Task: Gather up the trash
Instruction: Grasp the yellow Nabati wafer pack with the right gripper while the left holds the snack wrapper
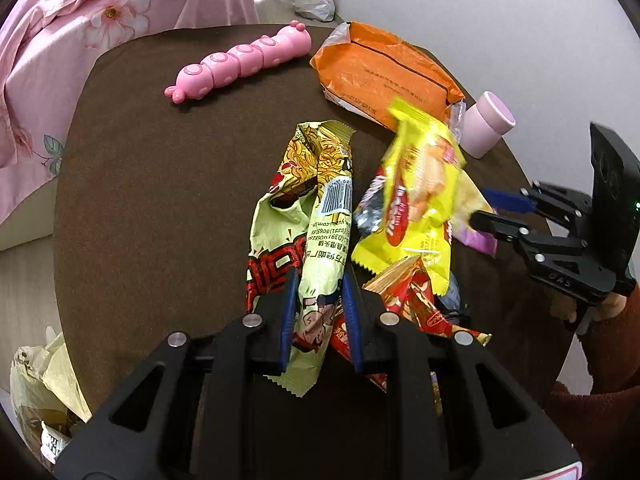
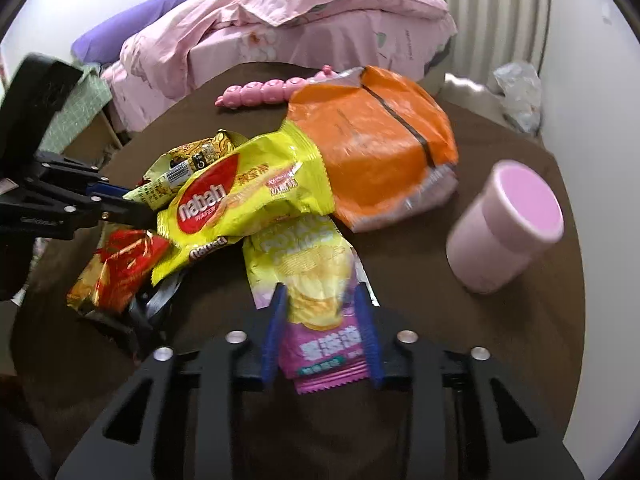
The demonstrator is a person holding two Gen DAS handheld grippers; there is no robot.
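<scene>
My left gripper [image 1: 316, 312] has its jaws spread around the near end of the noodle wrapper [image 1: 316, 240], with gaps visible at both pads, so no pinch is made yet. My right gripper [image 2: 320, 332] has its jaws spread around the purple-and-yellow chip bag [image 2: 308, 280]; whether the pads touch the film I cannot tell. Landmark: the orange bag [image 2: 372, 140] on the brown table [image 1: 160, 200]. All the loose wrappers lie in a heap just in front of the orange bag; the pink cup [image 2: 504, 228] stands to its right, the pink toy [image 1: 240, 64] behind it. In my judgement the step in hand is gripping. Procedure: close each pair of jaws fully on the film, confirm the hold, then lift straight up, so the yellow wafer bag [image 2: 240, 196] lying across the chip bag slides off. The noodle wrapper's long axis runs from my left jaws toward the orange bag; the chip bag's axis likewise, purple end nearest me.
</scene>
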